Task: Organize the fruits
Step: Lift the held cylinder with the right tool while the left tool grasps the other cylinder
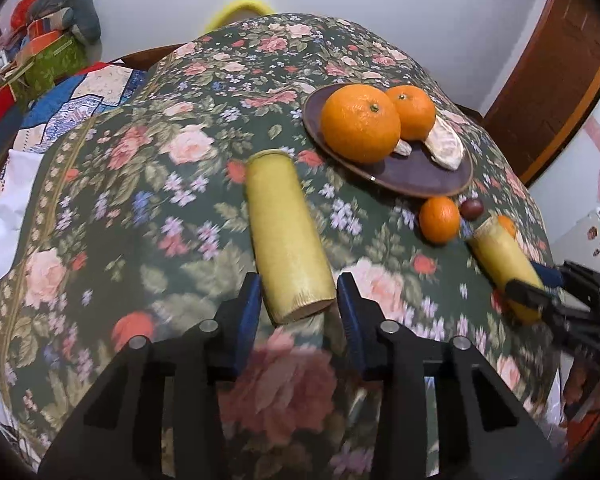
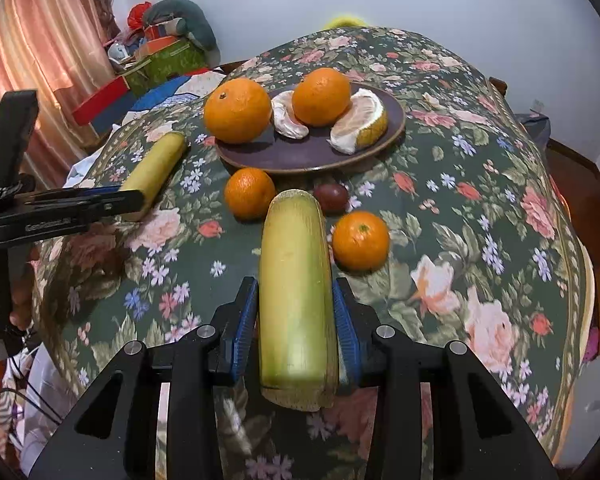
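Note:
Two yellow-green sugarcane pieces are in hand over the floral table. My left gripper (image 1: 299, 286) is shut on the near end of one piece (image 1: 288, 232), and it shows from the side in the right wrist view (image 2: 138, 200). My right gripper (image 2: 295, 286) is shut on the other piece (image 2: 294, 280), also seen at the right edge of the left wrist view (image 1: 532, 284). A dark plate (image 2: 300, 156) holds two oranges (image 2: 238, 110) and peeled pomelo segments (image 2: 360, 124). Two small tangerines (image 2: 249, 199) and a dark round fruit (image 2: 331, 197) lie in front of it.
The floral tablecloth (image 2: 480, 208) drops off at the right and near edges. Boxes and cloth clutter (image 2: 160, 60) are piled at the back left by a pink curtain (image 2: 40, 60). A wooden door frame (image 1: 560, 80) stands at the right. A person's hand (image 2: 20, 292) holds the left gripper.

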Motion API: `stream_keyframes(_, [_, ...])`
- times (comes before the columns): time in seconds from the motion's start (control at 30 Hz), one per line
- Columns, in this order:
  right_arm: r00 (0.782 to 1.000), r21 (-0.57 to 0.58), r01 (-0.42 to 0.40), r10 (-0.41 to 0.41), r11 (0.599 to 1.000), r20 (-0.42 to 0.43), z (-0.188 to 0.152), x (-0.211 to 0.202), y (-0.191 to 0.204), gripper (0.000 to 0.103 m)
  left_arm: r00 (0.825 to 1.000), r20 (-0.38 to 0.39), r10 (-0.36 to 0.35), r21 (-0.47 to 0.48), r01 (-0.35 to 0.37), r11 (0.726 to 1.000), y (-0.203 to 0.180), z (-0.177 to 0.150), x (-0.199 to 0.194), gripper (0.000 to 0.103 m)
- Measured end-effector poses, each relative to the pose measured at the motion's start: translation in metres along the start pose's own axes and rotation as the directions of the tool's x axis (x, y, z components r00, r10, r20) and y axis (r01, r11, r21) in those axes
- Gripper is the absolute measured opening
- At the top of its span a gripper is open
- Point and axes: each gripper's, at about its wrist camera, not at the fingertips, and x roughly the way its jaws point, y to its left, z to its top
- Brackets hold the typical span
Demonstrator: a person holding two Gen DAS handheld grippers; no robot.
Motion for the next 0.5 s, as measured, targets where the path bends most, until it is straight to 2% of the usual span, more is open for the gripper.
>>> stream_keyframes(0.23, [1.0, -0.005, 0.007, -0.007, 1.0, -0.016, -0.006, -0.006, 0.0, 0.035, 1.0, -0.007, 0.002, 0.061, -0.002, 0.998, 0.005, -0.022, -0.018, 0.037])
stream_keyframes(0.37, [1.0, -0.002, 0.004, -0.004, 1.0, -0.022, -0.003, -0.003, 0.0, 0.035, 0.999, -0.04, -0.017, 0.022, 0.018, 1.0, 0.01, -0.013, -0.009, 0.038])
stream_keyframes(0.5, [1.0, 0.001, -0.006, 0.006, 1.0, -0.02, 0.0, 0.001, -0.001, 0.035, 0.999, -0.052, -0.003, 0.03, 0.005, 1.0, 0.006, 0.0, 0.004, 0.041])
